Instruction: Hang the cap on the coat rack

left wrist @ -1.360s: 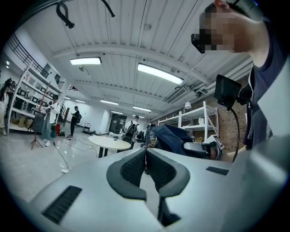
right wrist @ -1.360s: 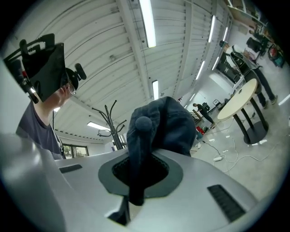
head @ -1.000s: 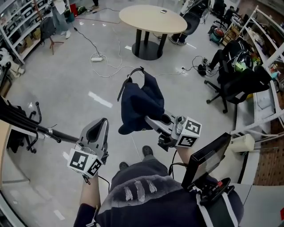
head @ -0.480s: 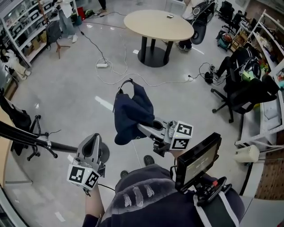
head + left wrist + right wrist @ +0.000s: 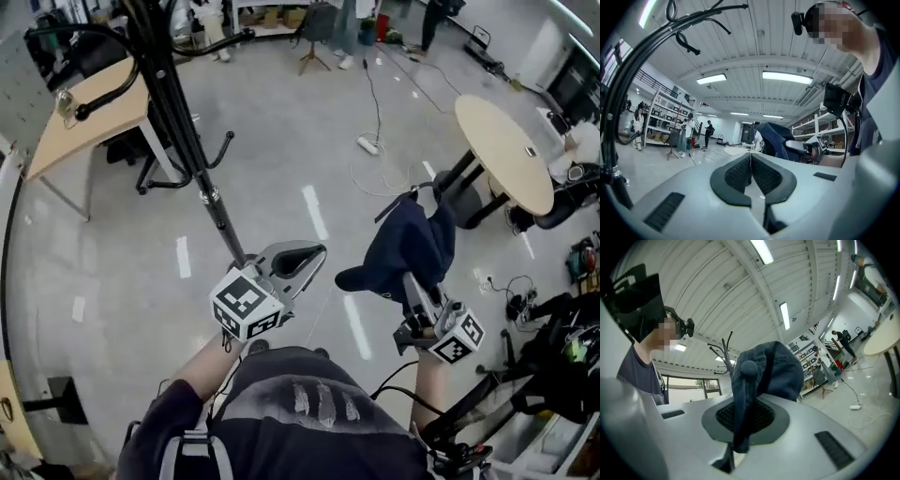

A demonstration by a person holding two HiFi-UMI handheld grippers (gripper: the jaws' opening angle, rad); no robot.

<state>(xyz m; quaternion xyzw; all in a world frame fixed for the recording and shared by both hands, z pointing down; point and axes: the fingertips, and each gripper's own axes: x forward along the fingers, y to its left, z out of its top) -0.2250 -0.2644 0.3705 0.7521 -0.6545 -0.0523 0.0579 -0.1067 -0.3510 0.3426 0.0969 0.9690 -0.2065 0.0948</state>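
Head view: my right gripper (image 5: pixel 417 300) clamps navy cap (image 5: pixel 408 248) aloft; my left gripper (image 5: pixel 305 255) closed, empty. Coat rack (image 5: pixel 173 112) stands left, apart from cap; hanging not yet done.

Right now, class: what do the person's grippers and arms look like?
The left gripper and right gripper are pale grey shells with tapering tongs lined by black textured pads. Each carries a white cube printed with black square markers. The person wears a dark short-sleeved T-shirt.
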